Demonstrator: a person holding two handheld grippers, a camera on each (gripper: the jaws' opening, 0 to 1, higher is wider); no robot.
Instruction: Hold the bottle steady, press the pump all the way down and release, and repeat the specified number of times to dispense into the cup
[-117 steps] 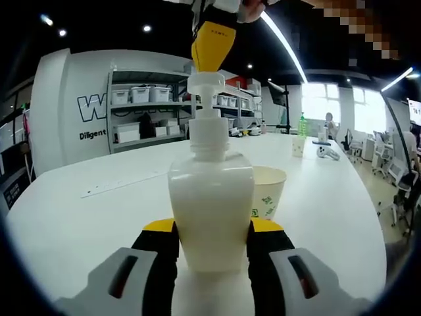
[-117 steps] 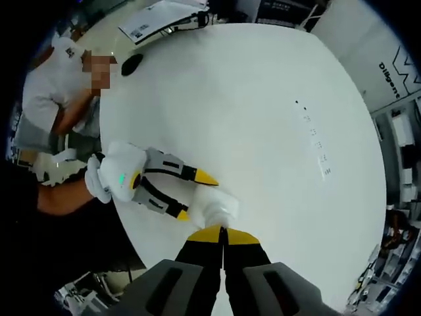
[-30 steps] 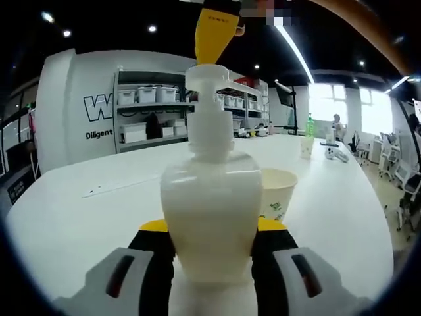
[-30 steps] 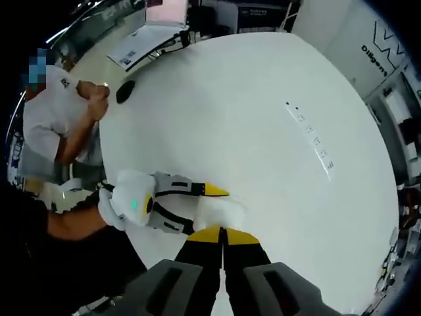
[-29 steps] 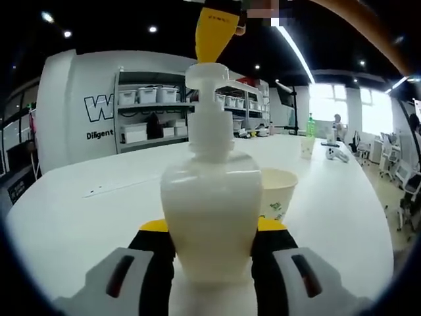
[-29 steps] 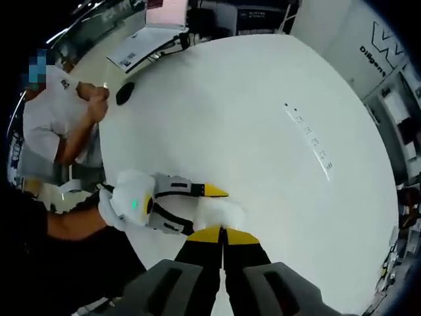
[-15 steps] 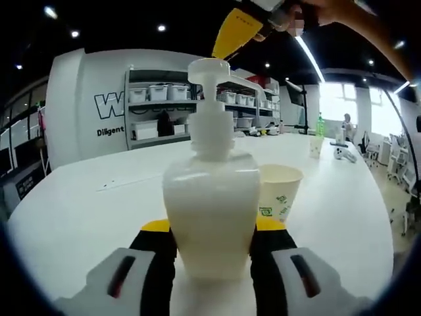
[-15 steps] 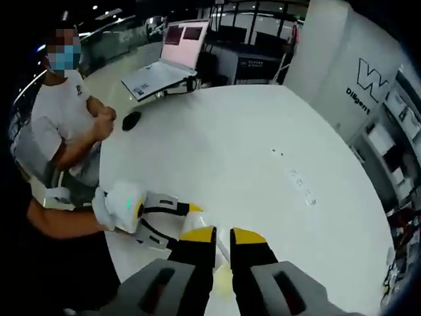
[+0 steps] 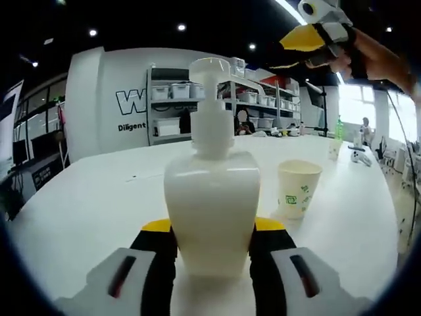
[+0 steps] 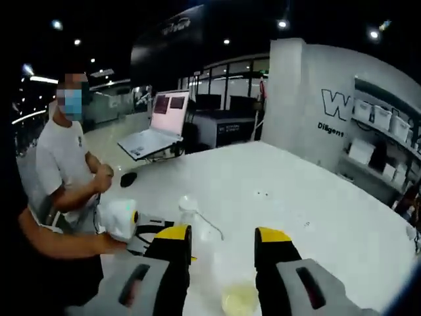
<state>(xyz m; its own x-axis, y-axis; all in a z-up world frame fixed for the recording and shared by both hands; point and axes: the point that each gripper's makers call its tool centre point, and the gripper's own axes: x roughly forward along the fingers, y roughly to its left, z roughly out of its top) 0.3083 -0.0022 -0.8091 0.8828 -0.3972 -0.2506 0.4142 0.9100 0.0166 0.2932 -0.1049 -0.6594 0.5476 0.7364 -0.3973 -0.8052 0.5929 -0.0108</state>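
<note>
The left gripper (image 9: 210, 240) has its jaws clamped on the lower body of a white pump bottle (image 9: 210, 210), one yellow-tipped jaw on each side, and the bottle stands upright on the white counter (image 9: 79, 204) right between them. Its pump head (image 9: 212, 66) is up at the top of its stem, with nothing touching it. Just past the right-hand jaw, a little farther out on the counter, stands a paper cup (image 9: 298, 188) with green printing, apart from the bottle. High above and to the right of the jaws the right gripper (image 9: 304, 39) hangs in the air in a person's hand, well clear of the pump. In the right gripper view, that gripper's (image 10: 223, 238) own jaws stand apart with nothing between them, looking out over the counter (image 10: 276, 197). Below the gap between the jaws the cup (image 10: 239, 299) shows from above, with a pale liquid in its bottom. Just beyond the left jaw the bottle's pump (image 10: 188, 204) rises, and beside it is the left gripper (image 10: 141, 230) with its white housing, held by a person's arm. Farther out past the left jaw, an open laptop (image 10: 154, 131) sits at the counter's far edge.
</note>
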